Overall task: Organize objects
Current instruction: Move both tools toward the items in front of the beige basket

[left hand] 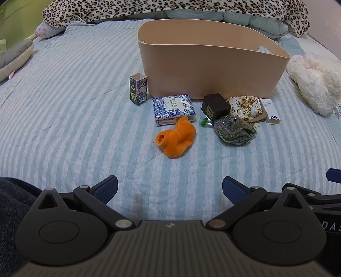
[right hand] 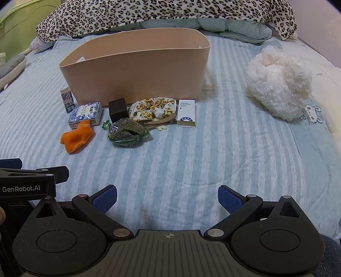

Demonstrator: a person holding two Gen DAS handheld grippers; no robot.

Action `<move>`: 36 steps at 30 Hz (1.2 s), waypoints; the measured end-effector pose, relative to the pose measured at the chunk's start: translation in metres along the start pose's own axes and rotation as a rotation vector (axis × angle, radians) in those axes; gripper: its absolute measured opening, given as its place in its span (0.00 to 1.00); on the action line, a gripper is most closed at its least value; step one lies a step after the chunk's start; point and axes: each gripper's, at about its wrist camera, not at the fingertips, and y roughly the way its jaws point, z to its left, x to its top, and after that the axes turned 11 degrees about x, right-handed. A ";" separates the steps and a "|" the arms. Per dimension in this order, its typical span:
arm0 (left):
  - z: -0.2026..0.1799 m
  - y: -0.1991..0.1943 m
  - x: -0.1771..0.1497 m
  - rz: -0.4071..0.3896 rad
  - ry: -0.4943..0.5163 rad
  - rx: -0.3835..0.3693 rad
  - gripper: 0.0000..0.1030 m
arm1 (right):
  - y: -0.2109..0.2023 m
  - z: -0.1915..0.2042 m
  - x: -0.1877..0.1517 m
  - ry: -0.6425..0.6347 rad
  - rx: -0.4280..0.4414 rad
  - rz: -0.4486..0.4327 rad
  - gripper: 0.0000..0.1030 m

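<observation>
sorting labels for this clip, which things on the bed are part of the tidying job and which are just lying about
Likely for the job: beige bin, orange plush, blue-white box, small cartoon carton, dark cube box, clear bag of dried greens, floral scrunchie, white box.

Just lying about: fluffy white plush, leopard blanket.

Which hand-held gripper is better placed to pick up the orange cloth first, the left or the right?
Probably the left. The orange cloth lies almost straight ahead of the open left hand-held gripper; for the open right hand-held gripper, it sits far off to the left.
</observation>
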 end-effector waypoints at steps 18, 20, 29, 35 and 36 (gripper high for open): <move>0.005 0.025 0.026 0.006 0.004 -0.001 1.00 | 0.011 0.000 0.038 -0.073 -0.008 -0.009 0.96; 0.003 0.033 0.030 0.010 0.018 0.005 1.00 | 0.015 0.003 0.043 -0.095 -0.008 -0.006 0.96; 0.008 0.070 0.053 0.055 0.043 0.016 1.00 | 0.047 0.015 0.060 -0.136 0.016 0.039 0.96; 0.015 0.086 0.061 0.079 0.054 -0.018 1.00 | 0.073 0.016 0.063 -0.120 0.038 0.098 0.92; 0.015 0.088 0.062 0.079 0.063 -0.021 1.00 | 0.076 0.017 0.064 -0.120 0.039 0.104 0.92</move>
